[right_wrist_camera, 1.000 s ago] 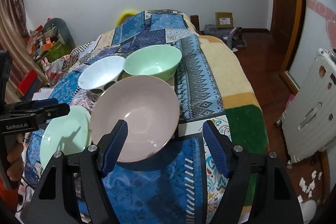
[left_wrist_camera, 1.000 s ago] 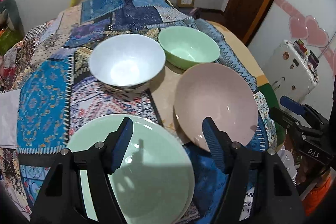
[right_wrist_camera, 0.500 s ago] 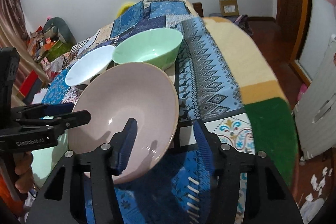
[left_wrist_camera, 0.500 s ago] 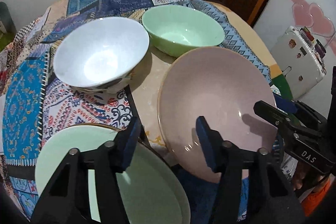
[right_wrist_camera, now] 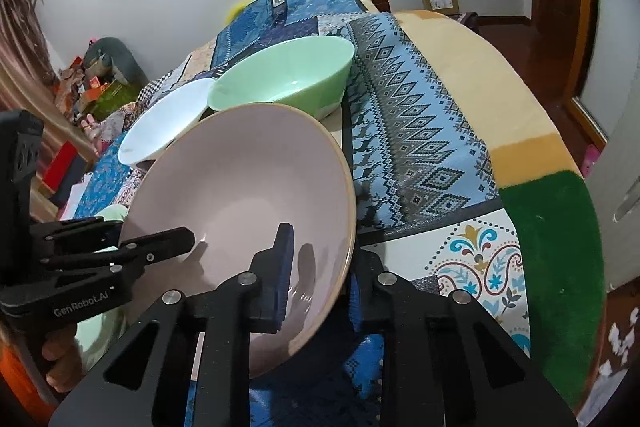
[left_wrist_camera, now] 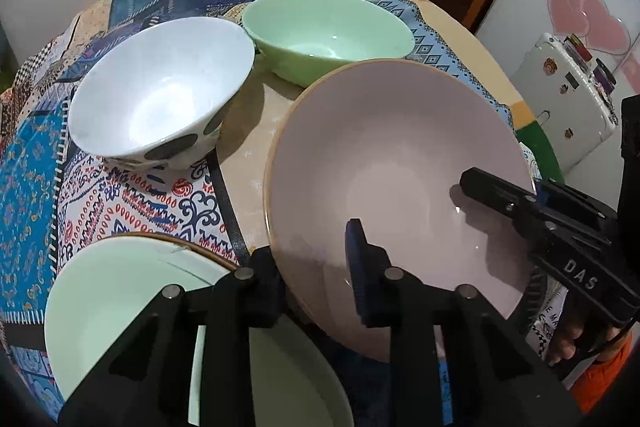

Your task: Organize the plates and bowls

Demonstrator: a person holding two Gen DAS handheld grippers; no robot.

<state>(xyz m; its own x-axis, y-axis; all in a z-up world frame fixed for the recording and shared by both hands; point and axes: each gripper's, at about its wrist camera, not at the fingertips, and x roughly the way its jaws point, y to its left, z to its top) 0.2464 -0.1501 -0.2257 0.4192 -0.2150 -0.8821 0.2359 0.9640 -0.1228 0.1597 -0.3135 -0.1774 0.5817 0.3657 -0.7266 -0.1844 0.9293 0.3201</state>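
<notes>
A large pink bowl sits tilted on the patterned cloth; it also shows in the right wrist view. My left gripper is shut on its near left rim, one finger inside, one outside. My right gripper is shut on its right rim the same way. A white bowl with dark spots and a green bowl stand behind it. A pale green plate lies at the near left under my left gripper.
The patchwork cloth covers a raised round surface that drops off at the right to a wooden floor. A white appliance stands at the right. Clutter lies at the far left.
Both grippers moved in on the pink bowl and closed on opposite parts of its rim. The bowl now looks tilted and nearer to both cameras.
</notes>
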